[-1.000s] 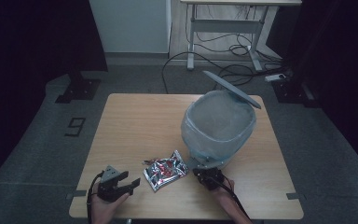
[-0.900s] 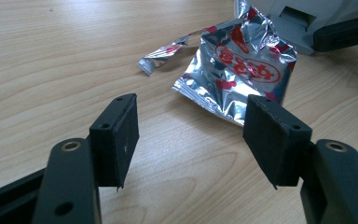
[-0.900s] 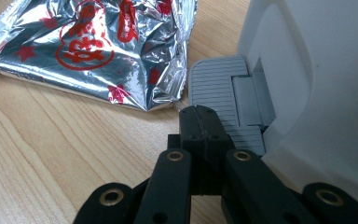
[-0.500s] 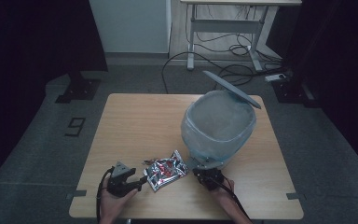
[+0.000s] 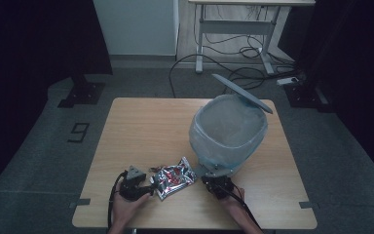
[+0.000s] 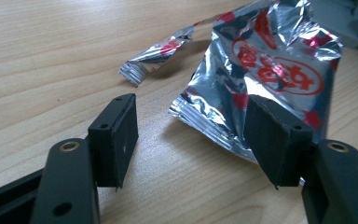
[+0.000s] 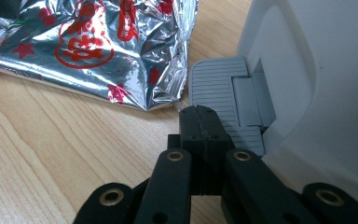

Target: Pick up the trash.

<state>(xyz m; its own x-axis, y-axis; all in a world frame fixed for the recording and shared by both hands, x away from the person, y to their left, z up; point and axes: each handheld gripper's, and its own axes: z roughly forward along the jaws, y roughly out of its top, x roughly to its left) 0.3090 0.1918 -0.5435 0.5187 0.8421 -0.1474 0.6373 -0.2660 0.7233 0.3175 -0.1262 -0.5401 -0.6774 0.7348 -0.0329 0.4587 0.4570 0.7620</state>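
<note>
Since a second ago the left gripper [image 5: 143,187] has slid in along the near edge of the wooden table [image 5: 141,126] and now sits right up against the foil snack wrapper [image 5: 175,176], while the bin and the right gripper hold where they were. In the left gripper view its jaws stand wide apart, one pad in front of the wrapper's near edge, nothing pinched between them. The wrapper [image 6: 265,60] lies flat on the table just left of the grey pedal bin [image 5: 228,134], whose lid [image 5: 242,92] is up. The right gripper [image 7: 200,122] has its jaws pressed together, empty, tips on the bin's ribbed foot pedal [image 7: 219,93].
</note>
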